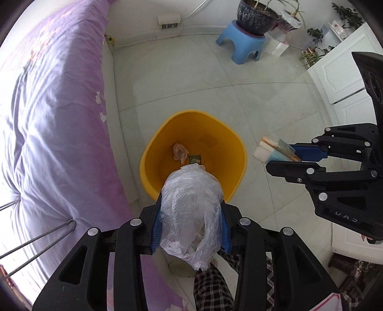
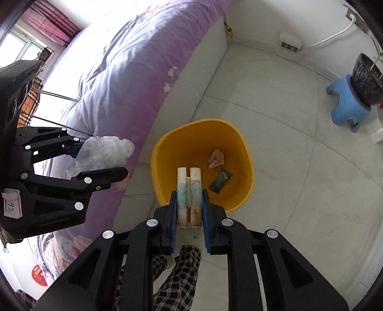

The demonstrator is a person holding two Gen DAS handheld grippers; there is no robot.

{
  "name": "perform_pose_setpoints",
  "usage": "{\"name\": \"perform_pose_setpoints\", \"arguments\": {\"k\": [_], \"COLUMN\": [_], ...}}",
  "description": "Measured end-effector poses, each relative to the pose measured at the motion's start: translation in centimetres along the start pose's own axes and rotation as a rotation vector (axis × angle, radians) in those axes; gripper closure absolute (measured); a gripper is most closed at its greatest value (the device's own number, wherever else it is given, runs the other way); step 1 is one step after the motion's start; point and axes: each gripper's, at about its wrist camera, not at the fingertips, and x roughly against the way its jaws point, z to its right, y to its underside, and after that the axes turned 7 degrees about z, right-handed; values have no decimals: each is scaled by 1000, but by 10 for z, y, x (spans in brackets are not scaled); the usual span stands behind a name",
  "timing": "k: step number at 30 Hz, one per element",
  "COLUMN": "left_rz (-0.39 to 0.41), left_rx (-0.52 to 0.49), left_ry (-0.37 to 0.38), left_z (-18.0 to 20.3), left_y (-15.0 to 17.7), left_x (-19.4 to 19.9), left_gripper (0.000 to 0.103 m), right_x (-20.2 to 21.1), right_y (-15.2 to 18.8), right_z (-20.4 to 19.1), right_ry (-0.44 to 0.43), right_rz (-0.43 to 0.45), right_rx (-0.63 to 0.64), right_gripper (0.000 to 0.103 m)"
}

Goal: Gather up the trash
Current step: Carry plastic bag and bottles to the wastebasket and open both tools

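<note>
A yellow bin (image 1: pixel 153 153) stands on the tiled floor beside the bed; it also shows in the right wrist view (image 2: pixel 249 162). Inside lie a crumpled pinkish scrap (image 1: pixel 179 151) (image 2: pixel 216 158) and a small dark green wrapper (image 1: pixel 195 158) (image 2: pixel 220 180). My left gripper (image 1: pixel 191 203) (image 2: pixel 105 159) is shut on a crumpled clear plastic bag (image 1: pixel 191 210) (image 2: pixel 105 150), held above the bin's near rim. My right gripper (image 2: pixel 189 198) (image 1: pixel 284 155) is shut on a white and blue foam-like packaging piece (image 2: pixel 189 191) (image 1: pixel 270 149), held over the bin's near edge.
A bed with a purple cover (image 1: pixel 55 119) (image 2: pixel 124 71) runs along the left. A blue stool (image 1: pixel 241 43) (image 2: pixel 347 107) carries a dark plant pot (image 1: pixel 256 16) (image 2: pixel 368 79). White cabinets (image 1: pixel 340 71) stand at the right. The person's checked trouser leg (image 2: pixel 182 275) is below the grippers.
</note>
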Motion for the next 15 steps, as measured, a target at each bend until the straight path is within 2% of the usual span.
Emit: {"name": "perform_pose_setpoints", "arguments": {"k": [3,6,8,9,15], "left_rz": [-17,-10,-4,5,18], "left_rx": [9,13,18,20,33], "left_ry": [-4,-31,-44,-49,-42], "left_z": [-1,0,2,3,-2], "left_y": [-2,-3,-3,-4,-6], "left_x": [-13,-15,-13,-12,-10], "left_gripper": [62,47,37,32,32], "right_x": [-13,-20,-21,-21,-16], "right_y": [-1,-2,-1,-2,-3], "right_z": [5,10,12,12,20], "right_ry": [2,8,19,19,22], "right_rz": [-6,-15,-15,-12,-5], "right_rx": [-4,-4,2,1,16], "right_gripper": [82,79,65,63,61]}}
